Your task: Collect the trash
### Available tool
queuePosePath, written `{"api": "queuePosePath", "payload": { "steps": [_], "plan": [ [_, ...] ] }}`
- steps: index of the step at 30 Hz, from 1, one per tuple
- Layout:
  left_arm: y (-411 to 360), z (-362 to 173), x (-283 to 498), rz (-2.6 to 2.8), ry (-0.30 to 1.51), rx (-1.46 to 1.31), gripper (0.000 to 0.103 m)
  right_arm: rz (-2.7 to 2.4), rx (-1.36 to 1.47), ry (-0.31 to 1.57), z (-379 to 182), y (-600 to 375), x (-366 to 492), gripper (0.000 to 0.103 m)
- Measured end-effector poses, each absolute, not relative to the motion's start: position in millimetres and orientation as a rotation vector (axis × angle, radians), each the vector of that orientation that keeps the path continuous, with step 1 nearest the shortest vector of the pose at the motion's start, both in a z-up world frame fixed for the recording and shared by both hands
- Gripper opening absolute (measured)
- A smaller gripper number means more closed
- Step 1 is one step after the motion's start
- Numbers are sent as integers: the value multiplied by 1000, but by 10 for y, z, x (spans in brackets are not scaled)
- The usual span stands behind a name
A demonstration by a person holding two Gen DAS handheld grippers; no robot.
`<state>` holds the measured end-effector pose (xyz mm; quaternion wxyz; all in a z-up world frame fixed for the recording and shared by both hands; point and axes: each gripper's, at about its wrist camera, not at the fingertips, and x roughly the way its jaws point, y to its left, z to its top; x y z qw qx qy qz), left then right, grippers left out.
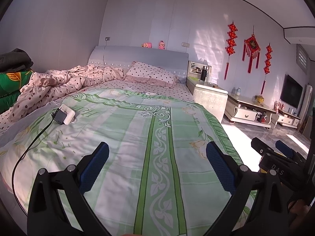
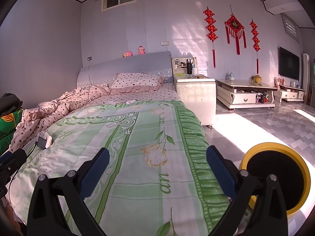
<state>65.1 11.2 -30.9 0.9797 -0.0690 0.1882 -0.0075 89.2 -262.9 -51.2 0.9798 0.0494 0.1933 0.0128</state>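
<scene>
Cloth quilt (image 1: 137, 137), glossy floor tiles (image 2: 265, 122), yellow plastic bin (image 2: 275, 147)

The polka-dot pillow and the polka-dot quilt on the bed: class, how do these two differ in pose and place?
The polka-dot pillow lies plump and smooth against the headboard; the polka-dot quilt is crumpled in a heap. The pillow sits at the bed's head; the quilt runs along the far side. Both share a pink fabric with dark dots.

Left wrist view: sits low over the foot of the bed (image 1: 157, 118), looking along its length toward the headboard (image 1: 137, 56), quilt close beneath. Right wrist view: same direction, offset toward the bed's right edge, taking in more floor (image 2: 256, 122) and a yellow bin (image 2: 275, 177) close by. Both share bed, headboard, nightstand (image 1: 208, 96), red wall hangings (image 1: 252, 47) and TV (image 1: 291, 93).
</scene>
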Motion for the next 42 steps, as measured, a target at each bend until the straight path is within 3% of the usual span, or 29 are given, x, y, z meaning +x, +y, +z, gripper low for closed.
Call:
{"api": "queuePosePath", "payload": {
  "steps": [42],
  "plan": [
    [83,-315,651,-18,382,-139,95,26,118,424,-599,-2658,944,95]
  ]
}}
